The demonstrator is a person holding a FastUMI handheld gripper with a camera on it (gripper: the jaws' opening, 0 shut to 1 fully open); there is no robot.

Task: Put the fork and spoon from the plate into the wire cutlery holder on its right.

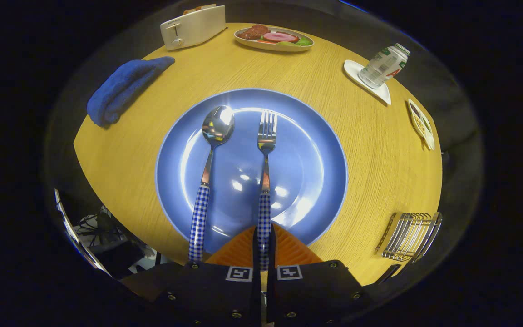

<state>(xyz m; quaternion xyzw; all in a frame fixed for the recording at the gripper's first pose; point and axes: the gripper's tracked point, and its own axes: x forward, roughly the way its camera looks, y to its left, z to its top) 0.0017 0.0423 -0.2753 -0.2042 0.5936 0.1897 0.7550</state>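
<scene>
A blue plate (316, 150) lies on the round wooden table just ahead of my fingers. On it rest a spoon (207, 172) on the left and a fork (265, 168) on the right, both with blue-and-white checked handles pointing toward me. My gripper (263, 247) is shut on the fork's handle, which runs down between the two fingers. The spoon's handle lies just left of my fingers, free. The wire cutlery holder (410, 235) stands on the table to the right of the plate, near the table's edge.
A folded blue towel (123, 88) lies beyond the plate to the left. A white toaster (193, 26) and a dish of food (274, 38) sit at the far side. A can on a white coaster (382, 68) and a small snack dish (421, 123) stand at the right.
</scene>
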